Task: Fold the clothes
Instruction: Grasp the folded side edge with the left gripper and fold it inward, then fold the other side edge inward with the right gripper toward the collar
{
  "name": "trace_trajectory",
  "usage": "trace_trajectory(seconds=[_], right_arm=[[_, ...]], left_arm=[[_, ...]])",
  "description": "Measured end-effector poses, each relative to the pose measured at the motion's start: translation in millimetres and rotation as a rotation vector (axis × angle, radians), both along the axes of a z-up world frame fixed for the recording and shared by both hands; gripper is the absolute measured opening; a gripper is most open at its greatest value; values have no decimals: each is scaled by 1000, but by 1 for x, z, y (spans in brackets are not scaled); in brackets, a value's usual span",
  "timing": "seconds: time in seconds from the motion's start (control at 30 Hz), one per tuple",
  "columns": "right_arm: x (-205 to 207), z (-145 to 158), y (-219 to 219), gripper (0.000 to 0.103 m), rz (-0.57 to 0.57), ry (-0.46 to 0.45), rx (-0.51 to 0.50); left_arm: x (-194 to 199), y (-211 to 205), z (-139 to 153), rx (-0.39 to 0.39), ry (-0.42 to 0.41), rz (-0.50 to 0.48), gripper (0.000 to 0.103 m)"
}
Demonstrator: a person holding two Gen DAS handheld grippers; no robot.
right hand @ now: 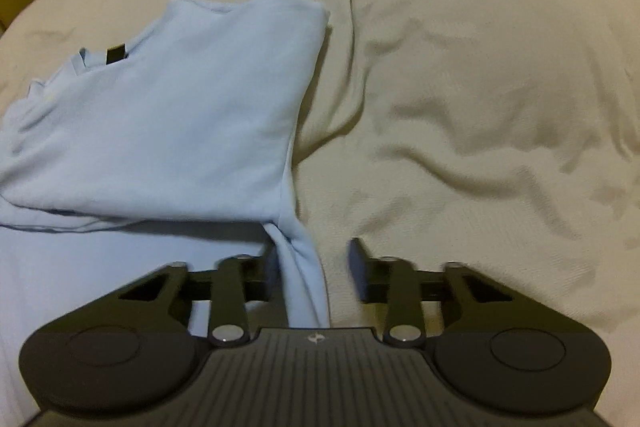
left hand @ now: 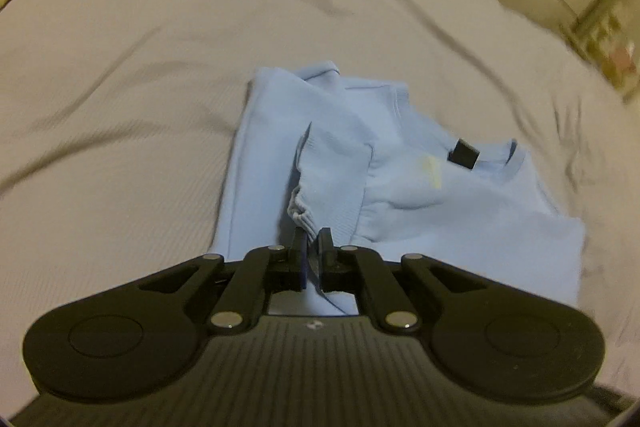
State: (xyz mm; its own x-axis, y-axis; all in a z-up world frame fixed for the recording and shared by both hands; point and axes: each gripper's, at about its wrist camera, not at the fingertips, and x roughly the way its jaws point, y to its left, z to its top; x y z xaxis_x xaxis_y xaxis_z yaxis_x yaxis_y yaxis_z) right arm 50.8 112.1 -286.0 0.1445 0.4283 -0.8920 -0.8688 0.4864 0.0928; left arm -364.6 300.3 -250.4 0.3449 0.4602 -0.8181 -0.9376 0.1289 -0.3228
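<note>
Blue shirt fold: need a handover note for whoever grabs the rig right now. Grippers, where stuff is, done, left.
Left gripper: jaws shut on a bunched ribbed edge of the light blue shirt, on its near side.
Right gripper: jaws open around the shirt's near right edge, cloth between them, not pinched in this frame.
Shirt lies on the beige bedsheet, partly folded: sides turned in, collar with black tag on top.
Done: side folds.
Left: get the right grip, probably bring the near end up toward the collar, smooth it.
</note>
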Motion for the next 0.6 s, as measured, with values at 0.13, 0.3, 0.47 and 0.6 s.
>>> trace_trajectory(seconds=[0.13,0.3,0.47,0.6], right_arm=[[-4,-5,-2,14,25,4,-51],[-3,-3,-5,40,-15,21,-74],[-7,7,-17,43,25,18,-53],[-8,20,-22,43,48,23,26]], left_arm=[[2,-3,-1,-6,57,-24,4],[6,-10,-2,-8,154,-71,9],[-3,-26,20,31,175,-42,10],[23,-35,31,97,207,-175,10]])
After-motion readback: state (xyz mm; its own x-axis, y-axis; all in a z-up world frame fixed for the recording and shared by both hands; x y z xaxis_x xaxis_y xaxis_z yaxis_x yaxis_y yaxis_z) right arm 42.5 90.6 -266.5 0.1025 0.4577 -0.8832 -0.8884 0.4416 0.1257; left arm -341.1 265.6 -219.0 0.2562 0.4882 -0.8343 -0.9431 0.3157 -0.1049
